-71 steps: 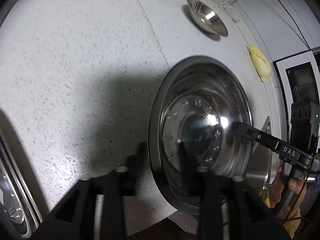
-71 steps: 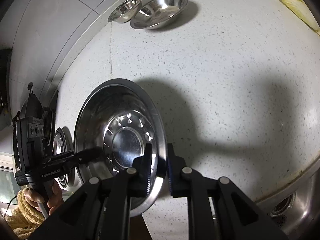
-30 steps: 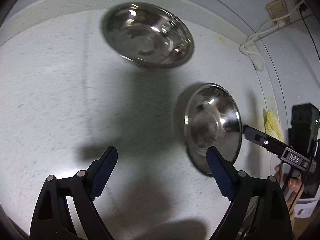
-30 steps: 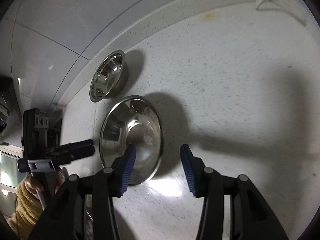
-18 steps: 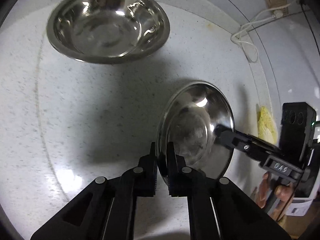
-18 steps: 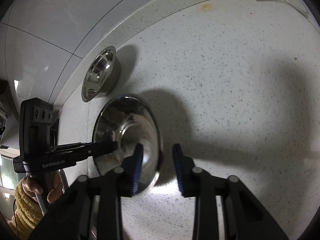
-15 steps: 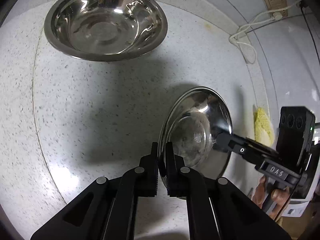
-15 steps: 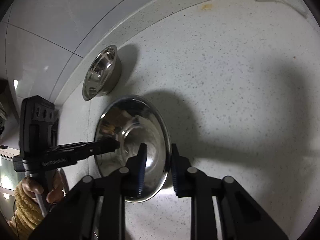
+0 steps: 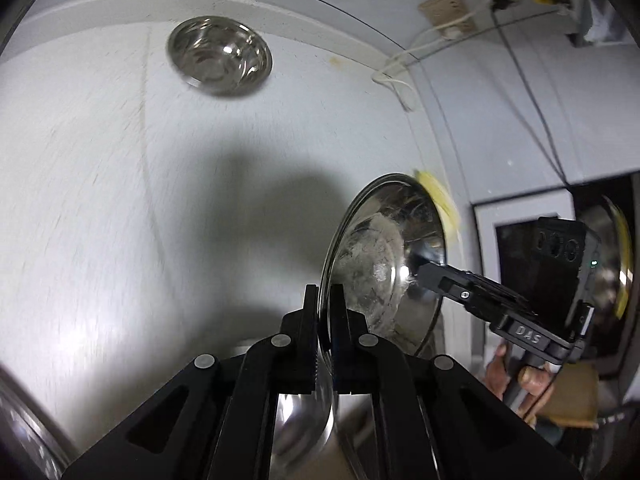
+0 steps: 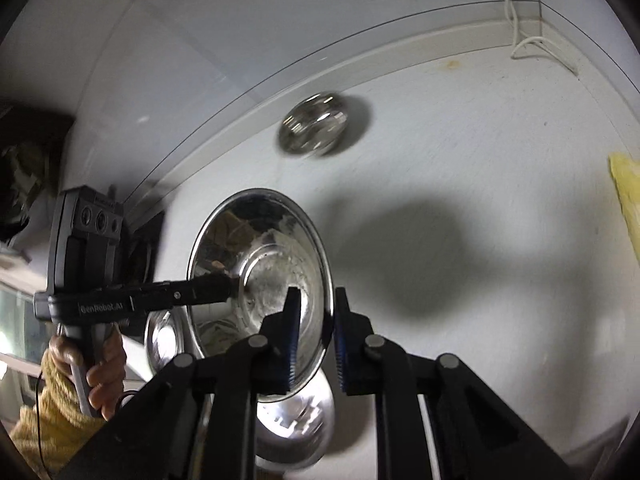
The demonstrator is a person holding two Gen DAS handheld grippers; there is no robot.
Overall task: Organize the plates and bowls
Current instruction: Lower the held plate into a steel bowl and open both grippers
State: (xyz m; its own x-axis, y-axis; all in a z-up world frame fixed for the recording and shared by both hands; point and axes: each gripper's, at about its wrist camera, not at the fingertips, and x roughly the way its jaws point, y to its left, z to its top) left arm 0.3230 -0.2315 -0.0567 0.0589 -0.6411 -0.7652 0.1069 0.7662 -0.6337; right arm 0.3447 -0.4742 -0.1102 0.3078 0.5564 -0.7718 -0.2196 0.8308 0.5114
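Observation:
A steel bowl (image 9: 384,256) is held in the air between both grippers, tilted on its side. My left gripper (image 9: 323,312) is shut on its near rim. In the right wrist view my right gripper (image 10: 316,320) straddles the opposite rim of the same bowl (image 10: 256,248) with its jaws closed on the thin edge. A second steel bowl (image 9: 220,60) sits on the white speckled counter (image 9: 120,200) near the back wall and shows in the right wrist view (image 10: 316,128). A larger steel bowl (image 10: 296,428) lies on the counter below the held one.
A yellow cloth (image 10: 626,196) lies on the counter at the right. White cables (image 9: 400,80) hang from a wall socket (image 9: 440,4). Another steel dish (image 10: 162,340) sits at the left by the counter edge. A dark appliance front (image 9: 532,232) is at the right.
Both grippers lifted the bowl off the counter and pulled it back from the wall. The far bowl now looks smaller and farther away. The large bowl has come into view below.

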